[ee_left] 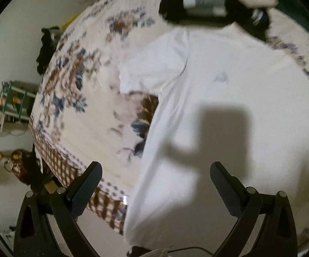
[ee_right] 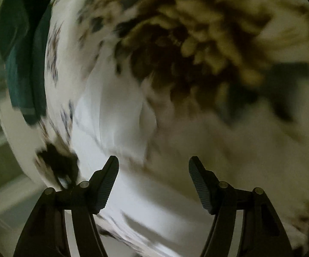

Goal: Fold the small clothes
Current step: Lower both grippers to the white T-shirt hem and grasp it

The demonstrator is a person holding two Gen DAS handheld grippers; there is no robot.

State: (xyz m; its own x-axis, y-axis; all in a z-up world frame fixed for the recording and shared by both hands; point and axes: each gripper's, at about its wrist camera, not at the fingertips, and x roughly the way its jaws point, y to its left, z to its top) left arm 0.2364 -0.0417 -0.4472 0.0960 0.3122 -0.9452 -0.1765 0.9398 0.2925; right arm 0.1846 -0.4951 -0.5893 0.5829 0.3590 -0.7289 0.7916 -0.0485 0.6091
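A white T-shirt lies spread flat on a flower-patterned cloth, one short sleeve pointing left. My left gripper is open and empty, hovering above the shirt's lower hem edge. The other gripper shows at the top of the left wrist view, over the shirt's far end. In the blurred right wrist view my right gripper is open and empty above white fabric and the patterned cloth.
The cloth-covered surface ends at a checked border on the left. A green rack and dark items stand on the floor beyond it. A teal cloth hangs at the left in the right wrist view.
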